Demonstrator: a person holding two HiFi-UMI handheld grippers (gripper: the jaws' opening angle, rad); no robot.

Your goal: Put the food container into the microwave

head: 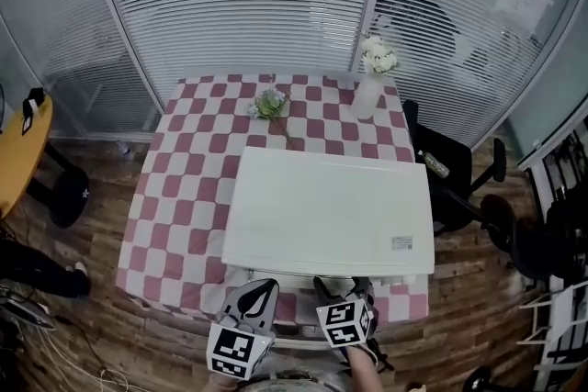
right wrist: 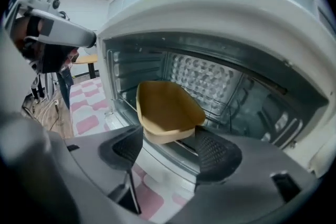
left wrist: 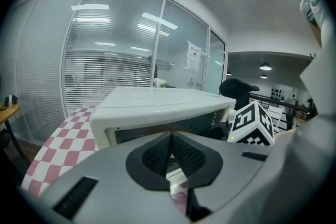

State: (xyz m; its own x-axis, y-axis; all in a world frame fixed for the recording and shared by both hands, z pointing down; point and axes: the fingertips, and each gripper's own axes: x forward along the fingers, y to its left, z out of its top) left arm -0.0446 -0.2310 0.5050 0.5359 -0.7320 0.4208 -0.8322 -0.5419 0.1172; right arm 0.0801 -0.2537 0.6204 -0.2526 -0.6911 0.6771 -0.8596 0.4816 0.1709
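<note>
A white microwave stands on the near right part of the checked table. In the right gripper view its cavity is open, with a wire rack inside. My right gripper is shut on the tan food container, which is tilted at the cavity's mouth just above the front sill. From above, the right gripper reaches under the microwave's front edge. My left gripper is shut with nothing between its pads. It hangs in front of the microwave, left of the right one.
A white vase of flowers and a loose flower sprig sit at the table's far side. Black office chairs stand to the right, a yellow table to the left. Glass walls with blinds lie behind.
</note>
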